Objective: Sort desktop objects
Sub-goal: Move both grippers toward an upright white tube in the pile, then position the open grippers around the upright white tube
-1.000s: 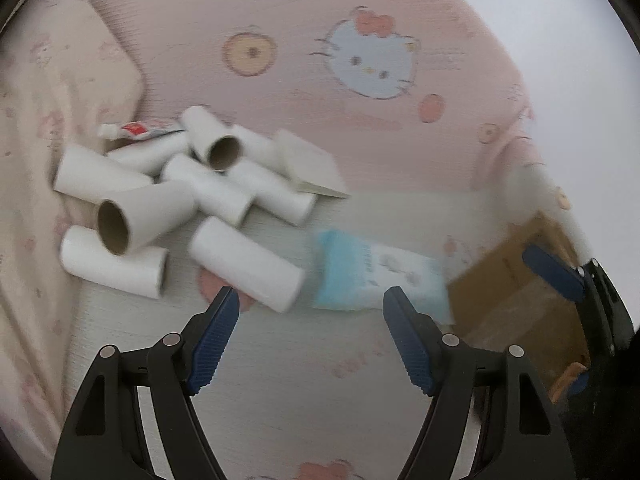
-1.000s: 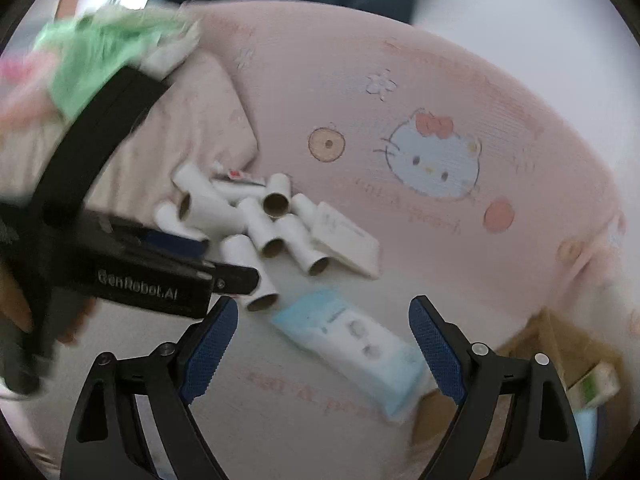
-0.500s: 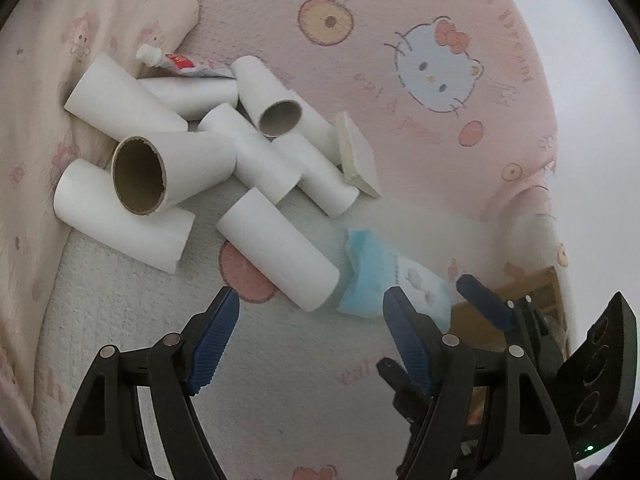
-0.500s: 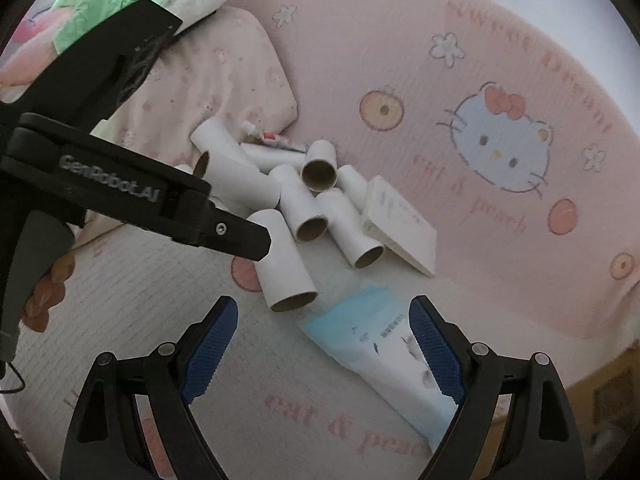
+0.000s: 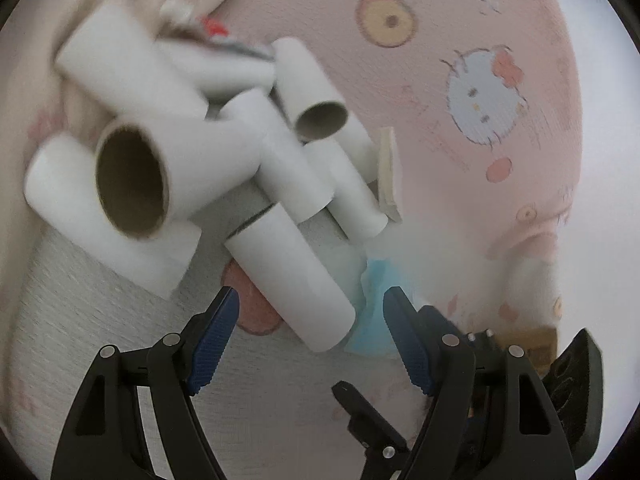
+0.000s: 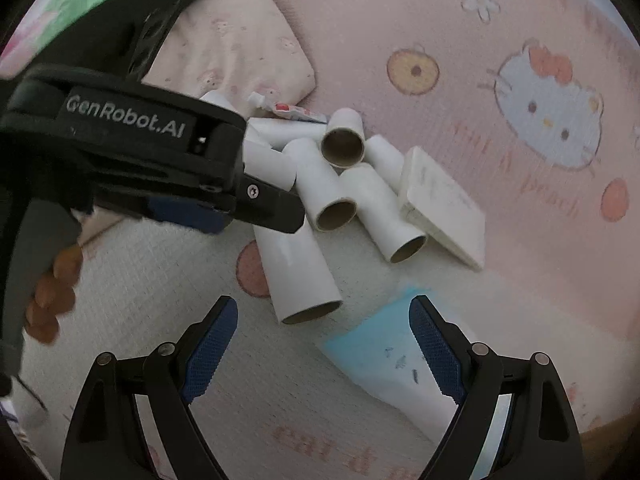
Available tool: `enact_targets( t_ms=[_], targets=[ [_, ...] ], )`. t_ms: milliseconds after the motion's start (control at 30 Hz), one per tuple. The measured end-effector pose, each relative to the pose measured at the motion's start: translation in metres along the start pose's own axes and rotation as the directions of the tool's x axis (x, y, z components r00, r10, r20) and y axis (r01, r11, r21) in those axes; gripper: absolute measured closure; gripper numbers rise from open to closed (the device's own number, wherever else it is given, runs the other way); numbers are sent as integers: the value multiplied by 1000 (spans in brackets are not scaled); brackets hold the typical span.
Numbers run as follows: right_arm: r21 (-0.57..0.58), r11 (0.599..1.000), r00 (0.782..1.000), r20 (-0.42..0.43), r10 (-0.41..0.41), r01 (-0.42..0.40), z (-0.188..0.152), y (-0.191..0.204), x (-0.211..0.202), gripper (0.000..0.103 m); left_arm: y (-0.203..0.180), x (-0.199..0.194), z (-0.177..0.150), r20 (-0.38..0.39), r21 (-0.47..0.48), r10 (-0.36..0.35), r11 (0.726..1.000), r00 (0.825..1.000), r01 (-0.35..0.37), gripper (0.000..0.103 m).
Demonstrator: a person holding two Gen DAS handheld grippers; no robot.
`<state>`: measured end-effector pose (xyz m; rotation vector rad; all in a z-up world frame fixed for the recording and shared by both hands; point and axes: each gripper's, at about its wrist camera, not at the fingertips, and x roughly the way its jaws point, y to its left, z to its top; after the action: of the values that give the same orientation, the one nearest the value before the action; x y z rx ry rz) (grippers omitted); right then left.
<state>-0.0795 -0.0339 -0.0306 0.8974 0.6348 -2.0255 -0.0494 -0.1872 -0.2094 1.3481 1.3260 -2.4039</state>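
Cardboard tubes (image 5: 288, 276), white outside and brown inside, lie heaped just ahead of both grippers on a pink printed blanket (image 6: 500, 20). Left gripper (image 5: 311, 308) is released, its jaws flanking the nearest tube's end. Right gripper (image 6: 324, 320) is released, empty. Only the right view shows the white booklet (image 6: 442, 206) face-on and the toothpaste tube (image 6: 280, 108) sharply.

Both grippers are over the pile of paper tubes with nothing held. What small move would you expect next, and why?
Probably the left gripper eases down and forward to straddle the nearest paper tube. That tube lies apart from the pile, its near end just ahead of the open jaws. The right gripper is also open, above the blue packet.
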Motion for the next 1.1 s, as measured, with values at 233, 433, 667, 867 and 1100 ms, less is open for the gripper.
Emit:
enact_targets(
  t_ms=[233,433,667,867,1100],
  targets=[
    [39,999,999,-46,17,-15,-8,-9,15,16,5,13,2,1,-66,-1,998,1000,1,26],
    [143,987,996,-43,83,-76,-10,-25,17,16,10,29,7,-13,-149,3,989,1000,-5,27],
    [201,970,989,-17,144,-137,-9,-31,16,16,-1,34,5,0,-38,103,994,995,-103,48],
    [226,959,984,-6,178,-172,-10,-29,15,16,13,30,-2,-32,-71,15,997,999,-17,50],
    [262,940,975,14,223,-219,-22,-16,5,21,8,3,-19,-29,82,-9,997,1000,12,50]
  ],
)
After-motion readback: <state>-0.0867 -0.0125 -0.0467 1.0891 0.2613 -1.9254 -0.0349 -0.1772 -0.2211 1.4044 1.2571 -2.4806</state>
